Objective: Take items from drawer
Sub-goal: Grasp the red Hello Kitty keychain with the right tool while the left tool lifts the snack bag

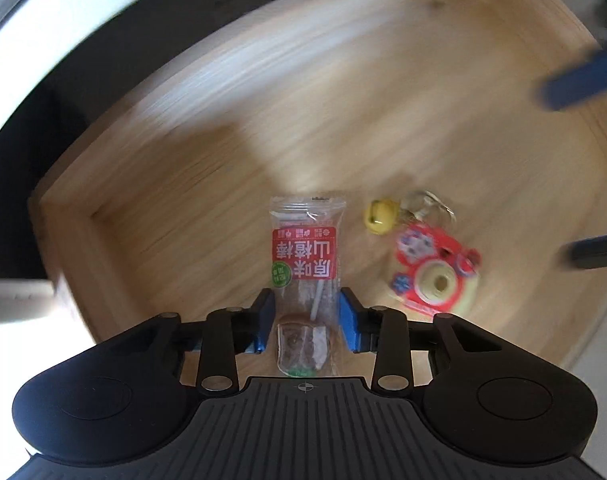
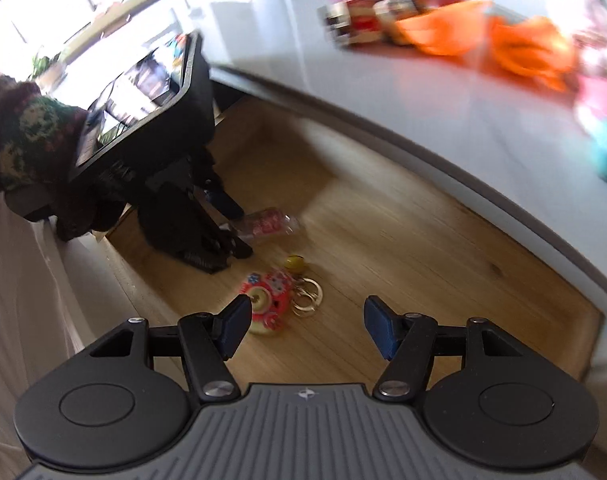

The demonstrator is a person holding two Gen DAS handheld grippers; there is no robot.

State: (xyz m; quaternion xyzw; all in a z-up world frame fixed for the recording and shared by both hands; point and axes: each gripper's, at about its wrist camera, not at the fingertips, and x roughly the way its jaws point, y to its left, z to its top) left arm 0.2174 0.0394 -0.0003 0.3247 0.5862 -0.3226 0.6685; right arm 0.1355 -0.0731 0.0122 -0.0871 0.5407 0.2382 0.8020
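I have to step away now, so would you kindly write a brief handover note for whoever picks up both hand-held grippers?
Left hand-held gripper: shut on the snack packet, low inside the wooden drawer.
Right hand-held gripper: open, empty, above the drawer floor just beside the red keychain.
The keychain, with its yellow bell and metal rings, lies on the drawer floor.
Done: packet gripped.
Left: lift the packet out, then take out the keychain.

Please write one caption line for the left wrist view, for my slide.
Left gripper shut on a clear snack packet in the wooden drawer, a red keychain lying beside it.
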